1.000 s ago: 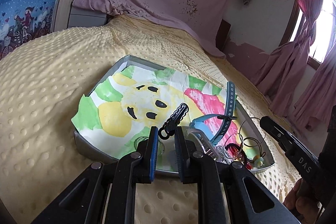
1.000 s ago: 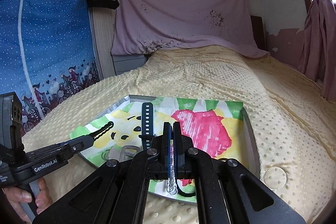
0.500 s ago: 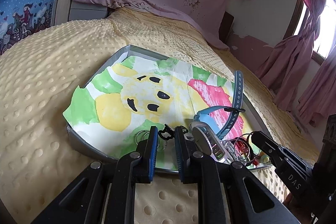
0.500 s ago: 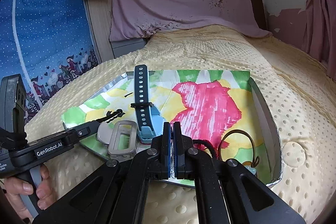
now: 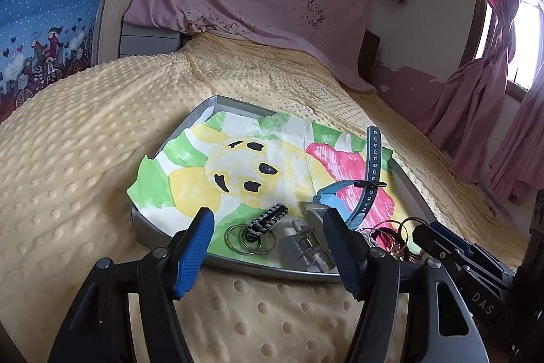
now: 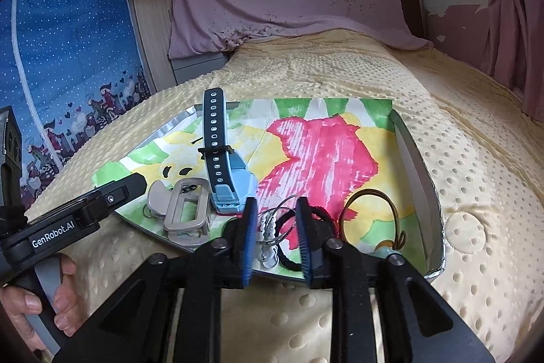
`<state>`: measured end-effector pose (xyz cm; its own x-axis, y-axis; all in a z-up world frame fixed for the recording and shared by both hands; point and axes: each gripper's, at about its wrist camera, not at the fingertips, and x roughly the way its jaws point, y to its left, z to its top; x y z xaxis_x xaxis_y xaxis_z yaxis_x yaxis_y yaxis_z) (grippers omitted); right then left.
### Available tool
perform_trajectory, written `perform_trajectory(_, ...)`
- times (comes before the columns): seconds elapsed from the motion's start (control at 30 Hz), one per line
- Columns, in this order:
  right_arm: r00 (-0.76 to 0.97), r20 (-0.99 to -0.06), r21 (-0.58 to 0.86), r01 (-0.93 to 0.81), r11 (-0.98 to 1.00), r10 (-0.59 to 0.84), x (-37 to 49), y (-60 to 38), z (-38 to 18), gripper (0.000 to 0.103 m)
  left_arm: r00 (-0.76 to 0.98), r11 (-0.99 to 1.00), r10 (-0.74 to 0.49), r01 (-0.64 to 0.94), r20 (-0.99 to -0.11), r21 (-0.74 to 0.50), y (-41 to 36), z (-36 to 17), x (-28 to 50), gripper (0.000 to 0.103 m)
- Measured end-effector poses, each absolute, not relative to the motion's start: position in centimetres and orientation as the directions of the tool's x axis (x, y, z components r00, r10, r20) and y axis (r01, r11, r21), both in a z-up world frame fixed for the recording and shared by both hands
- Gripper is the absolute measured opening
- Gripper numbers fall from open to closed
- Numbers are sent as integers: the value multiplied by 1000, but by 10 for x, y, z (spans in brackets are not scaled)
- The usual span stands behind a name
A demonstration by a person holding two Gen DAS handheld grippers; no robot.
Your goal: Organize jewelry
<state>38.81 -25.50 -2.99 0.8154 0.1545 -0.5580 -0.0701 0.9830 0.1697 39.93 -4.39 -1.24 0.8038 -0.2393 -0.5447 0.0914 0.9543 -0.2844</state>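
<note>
The left tool (image 5: 268, 244) was opening, nothing gripped, a black braided keychain with steel rings (image 5: 261, 225) lying just ahead, apparently released. The right tool (image 6: 275, 237) was opening around a silver chain (image 6: 268, 238), inside the grey metal tray (image 5: 238, 261) on the bed.
</note>
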Motion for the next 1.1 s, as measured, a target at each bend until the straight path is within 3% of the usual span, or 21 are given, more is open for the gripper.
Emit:
perform_trajectory(0.07,822,-550,167,-66,984,148,384,-257,-26,33,810,954,-235,86,-537,-288,-42,-10,395,66)
perform_trajectory(0.13,830,-540,167,-60,984,142,378,-259,-22,33,821,956,-218,72,-528,-283,-40,-7,388,81)
perform_trajectory(0.17,834,-534,165,-58,985,139,375,-260,-19,33,829,958,-208,66,-518,-280,-38,-5,384,83)
perform_trajectory(0.3,863,-491,161,-47,986,122,357,-263,-5,55,851,958,-191,53,-490,-282,-32,6,367,91)
perform_trajectory(0.43,888,-446,177,-37,984,114,337,-267,9,64,875,956,-173,39,-451,-292,-24,20,348,97)
perform_trajectory(0.7,925,-362,167,-58,984,116,291,-263,40,90,917,964,-149,51,-371,-262,-15,50,298,103)
perform_trajectory(0.87,939,-323,155,-66,986,114,260,-259,57,99,935,969,-134,54,-329,-241,-9,67,264,103)
perform_trajectory(1.1,952,-281,160,-78,984,121,213,-258,73,102,950,974,-117,53,-289,-220,-1,85,217,103)
